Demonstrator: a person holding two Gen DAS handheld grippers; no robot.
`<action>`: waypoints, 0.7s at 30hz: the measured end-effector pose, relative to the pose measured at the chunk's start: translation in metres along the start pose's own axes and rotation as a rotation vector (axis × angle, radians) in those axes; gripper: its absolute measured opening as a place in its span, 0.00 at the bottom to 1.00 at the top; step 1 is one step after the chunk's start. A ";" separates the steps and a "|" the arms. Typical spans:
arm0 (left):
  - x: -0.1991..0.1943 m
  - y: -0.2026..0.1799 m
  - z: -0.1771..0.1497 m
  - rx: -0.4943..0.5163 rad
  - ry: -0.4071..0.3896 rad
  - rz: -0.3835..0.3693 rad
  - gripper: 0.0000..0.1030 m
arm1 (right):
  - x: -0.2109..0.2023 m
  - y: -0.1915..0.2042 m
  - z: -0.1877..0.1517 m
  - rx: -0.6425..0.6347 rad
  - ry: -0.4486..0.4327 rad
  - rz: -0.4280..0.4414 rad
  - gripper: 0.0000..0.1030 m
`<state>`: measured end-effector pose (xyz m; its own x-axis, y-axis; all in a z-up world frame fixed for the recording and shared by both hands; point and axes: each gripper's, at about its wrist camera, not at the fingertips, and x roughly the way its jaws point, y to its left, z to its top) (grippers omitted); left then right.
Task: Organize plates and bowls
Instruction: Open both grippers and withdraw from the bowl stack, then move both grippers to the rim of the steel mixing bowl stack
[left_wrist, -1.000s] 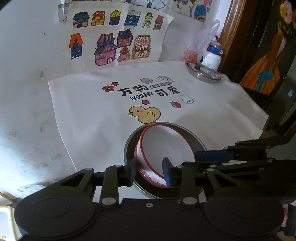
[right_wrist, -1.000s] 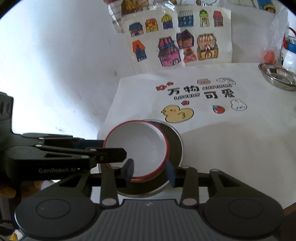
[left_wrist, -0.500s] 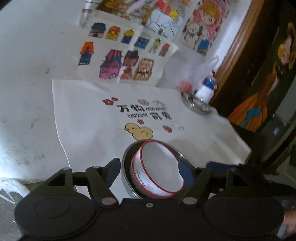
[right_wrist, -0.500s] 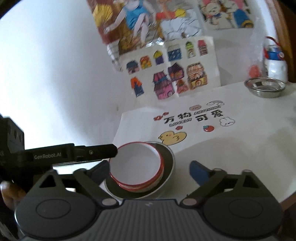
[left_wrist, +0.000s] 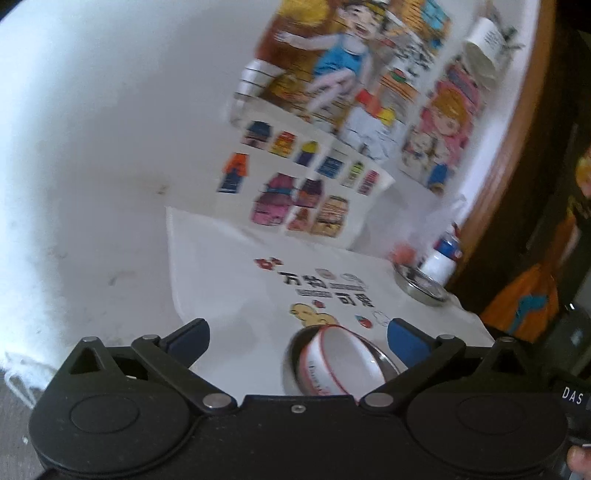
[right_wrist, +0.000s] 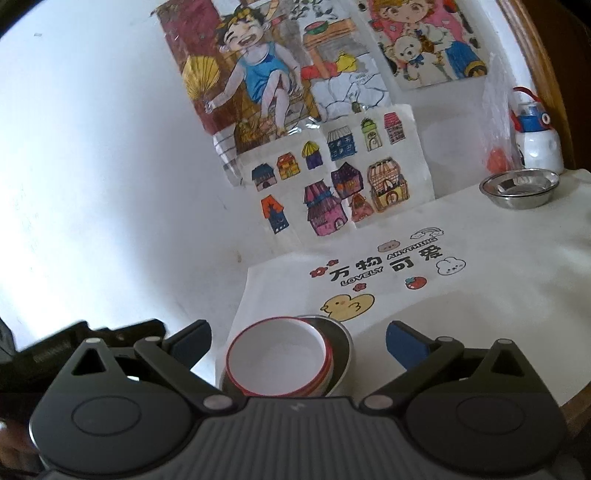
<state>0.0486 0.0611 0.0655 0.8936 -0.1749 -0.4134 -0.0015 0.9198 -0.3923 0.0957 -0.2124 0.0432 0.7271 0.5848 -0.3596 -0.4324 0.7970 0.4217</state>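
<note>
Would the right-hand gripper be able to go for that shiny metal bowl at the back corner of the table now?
Probably yes. The right gripper is open and empty, and the white cloth between it and the metal bowl lies bare. Only the red-rimmed bowl sits near the fingers.

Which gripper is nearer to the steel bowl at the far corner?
Neither clearly. The left gripper and right gripper, both open, hover at the red-rimmed bowl; the steel bowl lies far beyond both.
</note>
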 end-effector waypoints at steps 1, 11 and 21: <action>-0.004 0.002 0.000 -0.009 0.000 0.015 0.99 | 0.003 0.000 0.001 -0.009 0.014 0.012 1.00; -0.052 0.016 -0.008 -0.120 -0.081 0.204 0.99 | 0.010 0.023 0.011 -0.100 0.077 0.110 1.00; -0.080 0.021 -0.010 -0.128 -0.021 0.285 0.99 | -0.019 0.041 -0.007 -0.141 0.045 -0.006 1.00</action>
<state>-0.0275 0.0913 0.0820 0.8581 0.0922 -0.5051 -0.3086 0.8789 -0.3638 0.0599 -0.1899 0.0613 0.7067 0.5838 -0.3997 -0.5014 0.8119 0.2991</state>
